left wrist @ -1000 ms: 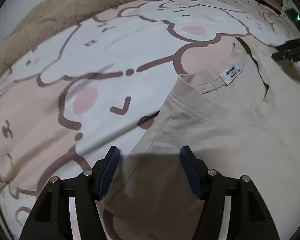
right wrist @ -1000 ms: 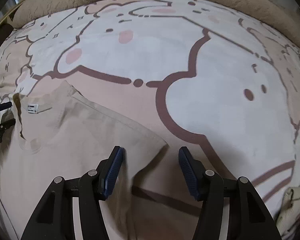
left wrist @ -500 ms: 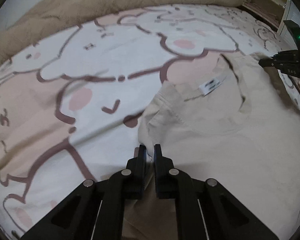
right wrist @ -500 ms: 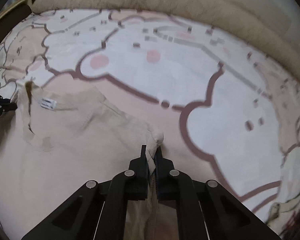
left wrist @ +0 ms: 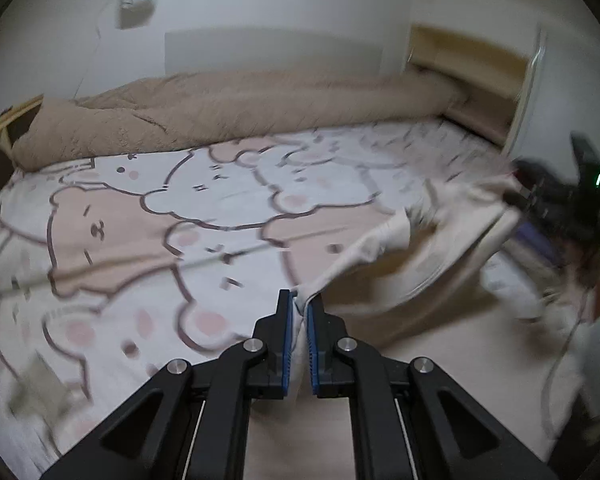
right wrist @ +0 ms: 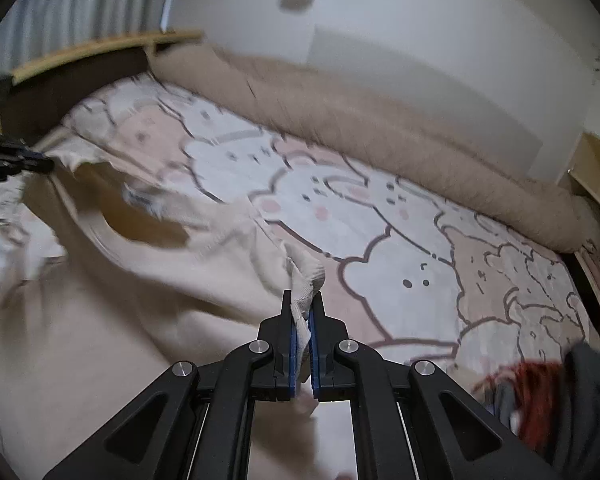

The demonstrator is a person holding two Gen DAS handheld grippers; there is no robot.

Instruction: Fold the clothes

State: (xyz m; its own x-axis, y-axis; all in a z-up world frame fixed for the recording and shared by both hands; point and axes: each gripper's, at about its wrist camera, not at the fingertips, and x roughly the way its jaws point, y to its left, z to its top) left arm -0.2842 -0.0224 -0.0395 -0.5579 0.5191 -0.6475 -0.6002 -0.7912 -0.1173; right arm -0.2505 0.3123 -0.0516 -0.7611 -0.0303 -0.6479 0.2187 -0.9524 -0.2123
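A beige T-shirt (left wrist: 428,280) hangs lifted above the bed, stretched between my two grippers. My left gripper (left wrist: 299,304) is shut on one shoulder of the T-shirt. My right gripper (right wrist: 303,308) is shut on the other shoulder, with a fold of fabric (right wrist: 306,280) sticking out above its pads. The T-shirt (right wrist: 148,264) sags between them with its neck opening in shadow. Each gripper shows in the other's view: the right one (left wrist: 556,204) at the far right, the left one (right wrist: 8,164) at the far left. Both views are blurred by motion.
The bed sheet (left wrist: 180,216) has a pink and white cartoon bear print. A tan fleece blanket (left wrist: 228,112) lies rolled along the far side by the wall; it also shows in the right wrist view (right wrist: 380,128). A red and grey cloth (right wrist: 540,392) lies at the bed's right.
Both grippers closed on the T-shirt's shoulders and have lifted it off the sheet. The views have tilted up, so the wall and rolled blanket now show.
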